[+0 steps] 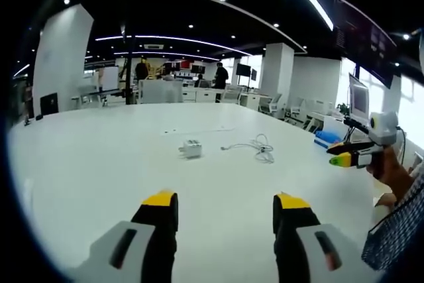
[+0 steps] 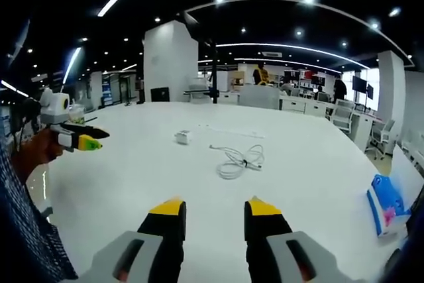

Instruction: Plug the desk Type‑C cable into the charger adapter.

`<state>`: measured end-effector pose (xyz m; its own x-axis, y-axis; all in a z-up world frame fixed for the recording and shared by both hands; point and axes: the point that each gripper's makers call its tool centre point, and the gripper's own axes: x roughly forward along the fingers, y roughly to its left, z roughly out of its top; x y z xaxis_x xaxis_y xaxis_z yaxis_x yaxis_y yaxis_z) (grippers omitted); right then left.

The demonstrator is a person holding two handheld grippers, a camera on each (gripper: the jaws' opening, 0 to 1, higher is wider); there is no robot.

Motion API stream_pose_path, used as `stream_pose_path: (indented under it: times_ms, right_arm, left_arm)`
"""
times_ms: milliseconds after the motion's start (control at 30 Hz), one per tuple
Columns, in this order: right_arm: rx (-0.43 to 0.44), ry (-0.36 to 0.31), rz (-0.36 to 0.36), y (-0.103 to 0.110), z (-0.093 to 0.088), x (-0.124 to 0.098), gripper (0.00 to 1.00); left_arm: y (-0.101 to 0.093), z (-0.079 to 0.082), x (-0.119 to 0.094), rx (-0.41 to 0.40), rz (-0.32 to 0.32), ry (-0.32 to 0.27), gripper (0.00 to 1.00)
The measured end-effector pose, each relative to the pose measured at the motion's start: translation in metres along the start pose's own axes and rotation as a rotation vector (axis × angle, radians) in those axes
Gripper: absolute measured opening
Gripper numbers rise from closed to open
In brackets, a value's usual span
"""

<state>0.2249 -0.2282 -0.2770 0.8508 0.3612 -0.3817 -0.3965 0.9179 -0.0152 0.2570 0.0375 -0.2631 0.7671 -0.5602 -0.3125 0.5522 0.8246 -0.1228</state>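
Both tools, left tool (image 1: 225, 205) and right tool (image 2: 215, 209), hover spread above the table (image 1: 99, 164), charger adapter (image 1: 191, 148) beside coiled cable (image 1: 260, 148).

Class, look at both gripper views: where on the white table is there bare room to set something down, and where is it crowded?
Bare: the table between the left gripper and the charger adapter, and the far side behind it. Also between the right gripper and the coiled Type-C cable. Crowded: around adapter and cable, and by the blue packet at the edge.
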Motion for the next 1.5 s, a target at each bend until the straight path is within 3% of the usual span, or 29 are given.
stream_pose_path:
  times_ms: [800,1267,1500]
  right_arm:
    - [-0.015,0.030,0.040,0.002,0.003,0.020,0.37]
    - [-0.060,0.062,0.064,0.001,0.008,0.034,0.37]
    - [-0.067,0.041,0.072,0.002,0.013,0.038,0.37]
  left_arm:
    - [0.004,0.009,0.013,0.008,0.000,0.003,0.57]
    - [0.008,0.015,0.020,0.056,-0.001,-0.001,0.56]
    - [0.009,0.021,0.021,0.062,-0.001,-0.010,0.57]
